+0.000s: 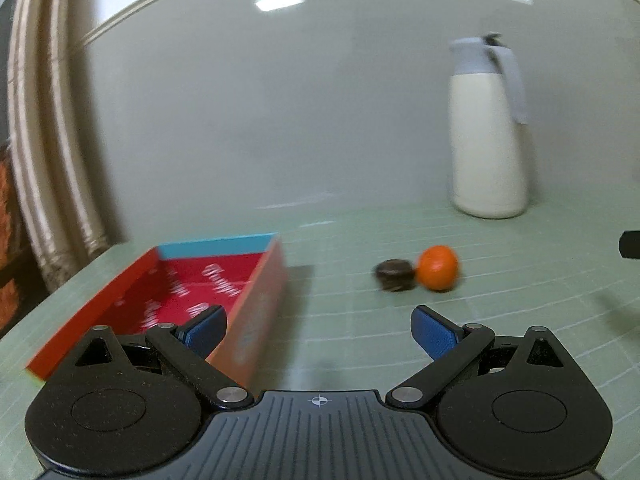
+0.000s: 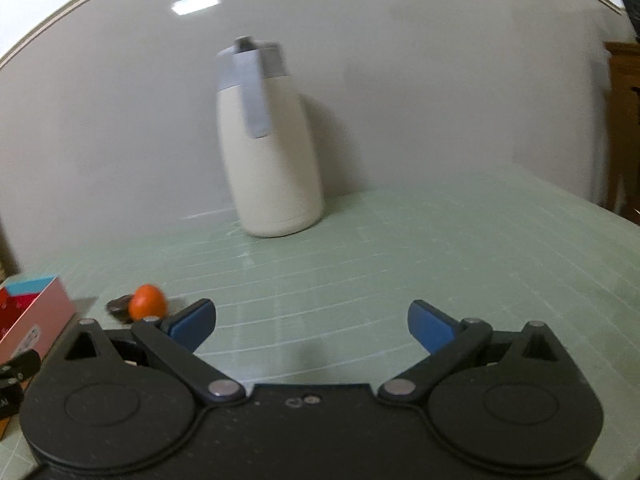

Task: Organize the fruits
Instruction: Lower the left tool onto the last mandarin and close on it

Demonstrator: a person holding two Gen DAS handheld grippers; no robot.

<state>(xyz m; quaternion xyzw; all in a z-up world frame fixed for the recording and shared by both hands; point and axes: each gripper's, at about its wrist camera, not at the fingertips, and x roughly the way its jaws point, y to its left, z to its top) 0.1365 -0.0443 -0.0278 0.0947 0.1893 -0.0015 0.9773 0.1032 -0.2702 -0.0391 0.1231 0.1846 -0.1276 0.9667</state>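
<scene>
An orange fruit [image 1: 437,267] lies on the green mat, touching a dark brown fruit [image 1: 394,275] on its left. A shallow red box [image 1: 208,292] with a blue end stands open to the left of them. My left gripper [image 1: 319,330] is open and empty, above the mat between the box and the fruits. In the right wrist view the orange fruit [image 2: 147,306] and the dark fruit [image 2: 119,308] lie at the left, just beyond my left finger. My right gripper [image 2: 311,322] is open and empty. The box [image 2: 34,320] shows at the far left.
A tall cream jug with a grey lid and handle [image 1: 489,128] stands at the back of the mat against the wall; it also shows in the right wrist view [image 2: 272,140]. Curtains [image 1: 44,140] hang left of the table. A wooden cabinet [image 2: 624,128] stands at the right.
</scene>
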